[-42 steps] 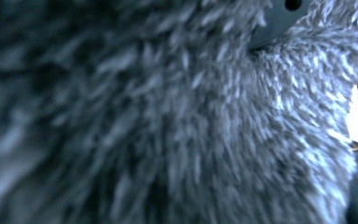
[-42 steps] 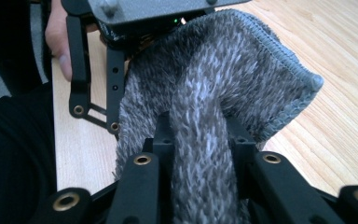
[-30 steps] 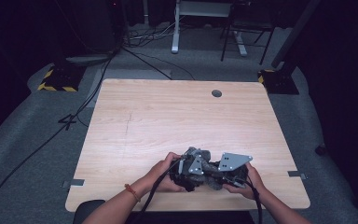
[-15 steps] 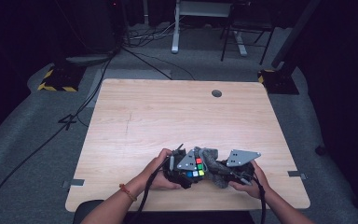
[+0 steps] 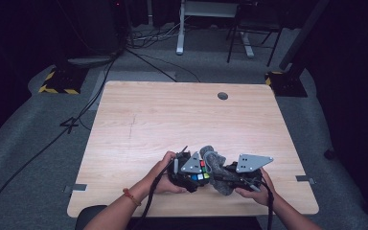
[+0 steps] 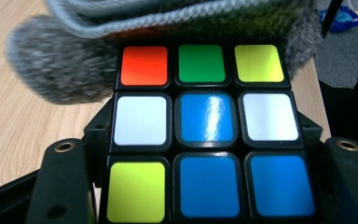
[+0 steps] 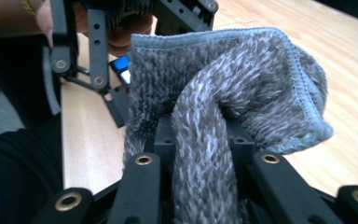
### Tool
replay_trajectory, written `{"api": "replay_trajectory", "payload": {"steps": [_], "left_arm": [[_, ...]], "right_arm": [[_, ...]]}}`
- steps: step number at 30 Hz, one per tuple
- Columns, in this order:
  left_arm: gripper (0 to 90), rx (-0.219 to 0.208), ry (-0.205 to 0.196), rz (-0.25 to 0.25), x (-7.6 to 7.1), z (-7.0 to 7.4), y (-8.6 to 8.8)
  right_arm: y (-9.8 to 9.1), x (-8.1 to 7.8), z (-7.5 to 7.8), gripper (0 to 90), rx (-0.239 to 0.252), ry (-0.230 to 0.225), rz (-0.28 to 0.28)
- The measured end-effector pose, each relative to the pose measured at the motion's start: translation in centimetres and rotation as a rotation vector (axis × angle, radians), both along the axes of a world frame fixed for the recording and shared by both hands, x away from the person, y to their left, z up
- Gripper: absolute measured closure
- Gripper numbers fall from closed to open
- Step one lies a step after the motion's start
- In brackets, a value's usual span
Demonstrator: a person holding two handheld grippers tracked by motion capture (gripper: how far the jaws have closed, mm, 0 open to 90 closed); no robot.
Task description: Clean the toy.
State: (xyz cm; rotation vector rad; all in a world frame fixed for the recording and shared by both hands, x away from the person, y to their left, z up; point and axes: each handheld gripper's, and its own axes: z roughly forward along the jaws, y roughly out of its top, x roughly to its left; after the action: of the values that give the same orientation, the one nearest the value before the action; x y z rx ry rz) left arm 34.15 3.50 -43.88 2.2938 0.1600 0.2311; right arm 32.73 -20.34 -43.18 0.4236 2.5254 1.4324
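I am seeing the left gripper (image 5: 188, 173) clamping the puzzle cube (image 6: 207, 133) at the near table (image 5: 182, 120) edge. The right gripper (image 5: 230, 179) is pinching the grey cloth (image 7: 223, 107) — cloth pressing against the cube's far side.

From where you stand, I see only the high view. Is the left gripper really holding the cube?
Observer: Yes. In the left gripper view the cube sits between the jaws of the left gripper.
Operator: Which colour is the centre tile facing that camera?
Observer: Blue, with white tiles on both sides.
Operator: And the cloth?
Observer: In the right gripper view the grey cloth is bunched between the jaws of the right gripper. Its edge lies over the cube's top row.
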Motion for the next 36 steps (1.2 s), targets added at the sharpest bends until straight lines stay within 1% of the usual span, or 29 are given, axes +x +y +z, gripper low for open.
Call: {"api": "replay_trajectory", "payload": {"steps": [2,3,5,6,7,10,11,12,14,15,17,18,20,22,24,25,27,28,30,32,33,34,36], "left_arm": [[33.6,-0.013,-0.006,-0.008,-0.1,0.2,0.0],[33.5,-0.025,-0.004,-0.014,-0.1,0.4,0.1],[33.6,-0.052,-0.006,-0.022,-0.2,0.8,0.3],[33.5,-0.059,-0.005,-0.025,-0.2,0.9,0.4],[33.5,-0.068,-0.006,-0.027,-0.3,1.1,0.4],[33.6,-0.081,-0.011,-0.032,-0.3,1.4,0.7],[33.6,-0.085,-0.012,-0.03,-0.3,1.5,0.7],[33.6,-0.083,-0.014,-0.032,-0.3,1.5,0.7],[33.5,-0.077,-0.024,-0.03,-0.3,1.5,0.7],[33.6,-0.077,-0.021,-0.029,-0.3,1.5,0.7],[33.5,-0.072,-0.021,-0.027,-0.2,1.5,0.8],[33.5,-0.065,-0.026,-0.023,-0.1,1.4,0.7],[33.5,-0.043,-0.051,-0.015,-0.3,1.4,0.6],[33.4,-0.037,-0.059,-0.011,-0.5,1.4,0.5],[33.4,-0.047,-0.057,-0.014,-0.5,1.5,0.6],[33.4,-0.045,-0.056,-0.013,-0.4,1.5,0.6],[33.3,-0.022,-0.065,-0.007,-0.4,1.3,0.5],[33.1,-0.018,-0.059,-0.013,-0.4,1.2,0.4],[32.2,-0.014,-0.058,-0.019,-0.4,1.1,0.3],[32.9,0.0,-0.062,-0.024,-0.4,1.0,-0.1],[32.9,0.005,-0.063,-0.025,-0.4,0.9,-0.2],[33.0,-0.002,-0.049,-0.026,-0.3,0.9,-0.2],[33.2,-0.002,-0.058,-0.023,-0.2,0.9,-0.2]], "right_arm": [[0.2,-0.1,0.1,72.9,-0.035,-0.032,-0.017],[0.3,0.0,0.0,72.9,-0.048,-0.036,-0.024],[0.4,0.3,-0.4,73.0,-0.058,-0.018,-0.038],[0.5,0.5,-0.7,73.0,-0.068,-0.006,-0.043],[0.6,0.6,-0.9,73.0,-0.079,-0.003,-0.042],[0.9,0.7,-1.7,73.0,-0.116,0.019,-0.034],[1.0,0.6,-1.9,73.0,-0.12,0.026,-0.029],[1.0,0.6,-2.0,73.0,-0.117,0.032,-0.026],[0.9,0.5,-1.8,73.0,-0.109,0.026,-0.023],[0.8,0.4,-1.6,73.0,-0.094,0.026,-0.022],[0.6,0.2,-1.4,73.1,-0.081,0.019,-0.027],[0.6,0.1,-1.2,73.1,-0.071,0.008,-0.026],[0.5,-0.1,-0.8,73.1,-0.067,-0.005,-0.028],[0.5,-0.3,-0.5,73.2,-0.054,-0.018,-0.027],[0.5,-0.6,-0.2,73.2,-0.048,-0.032,-0.027],[0.4,-0.7,-0.1,73.2,-0.041,-0.035,-0.027],[0.3,-0.8,0.4,73.3,-0.012,-0.04,-0.021],[0.3,-0.8,0.5,73.3,-0.004,-0.041,-0.021],[0.3,-0.9,0.7,73.3,-0.007,-0.051,-0.017],[0.3,-0.9,0.8,73.3,0.005,-0.052,-0.011],[0.3,-0.8,0.9,73.3,0.003,-0.055,-0.011],[0.4,-0.8,1.0,73.3,0.002,-0.057,-0.016],[0.4,-0.6,1.0,73.3,0.006,-0.054,-0.019]]}}
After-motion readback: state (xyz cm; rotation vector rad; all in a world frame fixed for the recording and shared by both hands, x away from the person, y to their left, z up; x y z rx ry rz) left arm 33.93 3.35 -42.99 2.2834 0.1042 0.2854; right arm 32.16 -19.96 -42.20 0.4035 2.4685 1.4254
